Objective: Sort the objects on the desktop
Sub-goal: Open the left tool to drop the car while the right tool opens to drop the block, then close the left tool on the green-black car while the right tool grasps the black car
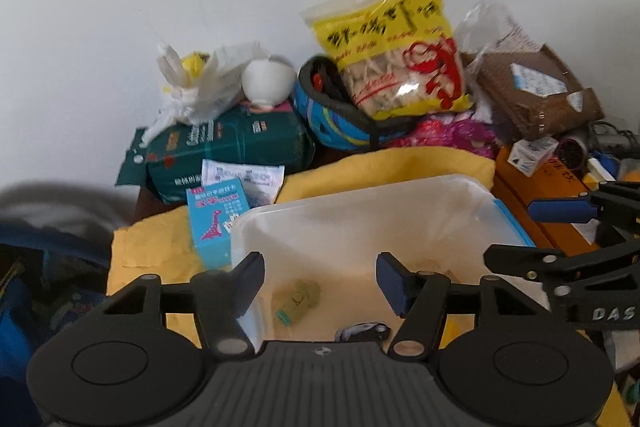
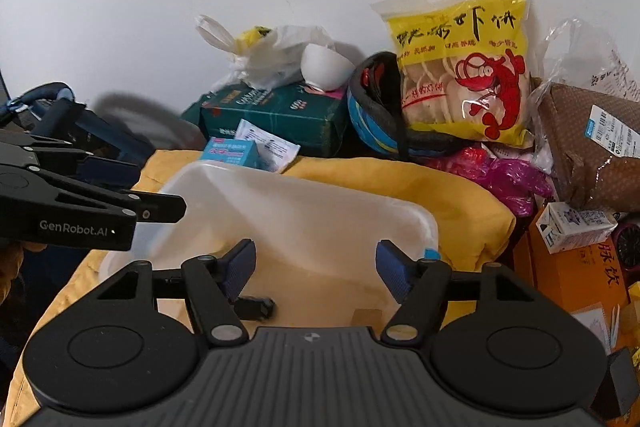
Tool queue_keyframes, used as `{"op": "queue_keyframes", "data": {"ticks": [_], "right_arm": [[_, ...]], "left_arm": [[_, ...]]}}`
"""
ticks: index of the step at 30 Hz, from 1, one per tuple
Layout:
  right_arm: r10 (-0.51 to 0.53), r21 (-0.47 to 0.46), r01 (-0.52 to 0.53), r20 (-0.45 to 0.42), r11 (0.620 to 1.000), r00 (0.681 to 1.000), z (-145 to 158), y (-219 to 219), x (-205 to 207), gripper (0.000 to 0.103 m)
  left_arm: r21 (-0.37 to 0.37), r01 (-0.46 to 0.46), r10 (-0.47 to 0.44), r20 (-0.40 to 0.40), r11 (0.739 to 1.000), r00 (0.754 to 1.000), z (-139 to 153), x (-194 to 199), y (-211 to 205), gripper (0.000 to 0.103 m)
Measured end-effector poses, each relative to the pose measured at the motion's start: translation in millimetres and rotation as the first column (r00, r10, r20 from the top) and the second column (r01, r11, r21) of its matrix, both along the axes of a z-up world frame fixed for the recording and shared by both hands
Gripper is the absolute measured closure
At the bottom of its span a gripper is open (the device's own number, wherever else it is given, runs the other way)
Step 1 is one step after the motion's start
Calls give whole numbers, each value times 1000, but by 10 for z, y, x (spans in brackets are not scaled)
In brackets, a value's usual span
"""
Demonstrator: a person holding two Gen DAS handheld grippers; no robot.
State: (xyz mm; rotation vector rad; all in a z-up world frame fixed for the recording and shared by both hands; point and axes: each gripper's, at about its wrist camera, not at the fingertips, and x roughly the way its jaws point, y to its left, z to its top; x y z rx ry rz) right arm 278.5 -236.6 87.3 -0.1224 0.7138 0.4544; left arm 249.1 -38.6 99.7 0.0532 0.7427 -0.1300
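Observation:
A translucent plastic bin (image 1: 360, 211) sits on a yellow cloth (image 1: 144, 247); it also shows in the right wrist view (image 2: 304, 211). Inside lie a small green toy tank (image 1: 300, 301), a dark clip-like item (image 1: 362, 331) and a black object (image 2: 256, 307). My left gripper (image 1: 320, 285) is open and empty over the bin's near left edge. My right gripper (image 2: 316, 271) is open and empty over the bin's near side. Each gripper shows in the other's view: the right one (image 1: 560, 227), the left one (image 2: 120, 187).
Against the wall behind: a white plastic bag (image 1: 200, 83), a green package (image 1: 232, 147), a blue dinosaur card box (image 1: 216, 223), a blue helmet (image 1: 340, 119), a yellow shrimp-cracker bag (image 1: 400, 51), a brown parcel (image 1: 536, 91), an orange box (image 2: 576, 275) and a small carton (image 2: 572, 227).

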Motion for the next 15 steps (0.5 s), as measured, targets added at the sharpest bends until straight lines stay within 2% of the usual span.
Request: {"op": "queue_keyframes", "data": {"ticks": [3, 5, 10, 13, 15], "right_arm": [[22, 36, -23, 43, 999, 999, -26, -57, -401, 33], [39, 57, -42, 41, 998, 998, -144, -109, -728, 33], [-9, -31, 8, -25, 999, 1000, -765, -218, -1412, 35], [-30, -74, 21, -125, 997, 992, -1143, -244, -1636, 49], [-35, -75, 23, -166, 997, 986, -1286, -224, -1709, 50]], "left_arm": [[-11, 12, -12, 57, 1000, 998, -83, -433, 59, 38], [-11, 17, -16, 61, 1000, 998, -223, -769, 89, 37], [12, -75, 75, -28, 997, 997, -809, -1518, 157, 37], [36, -99, 102, -89, 994, 991, -1136, -1799, 138, 38], [44, -114, 119, -125, 992, 985, -1310, -1913, 131, 38]]}}
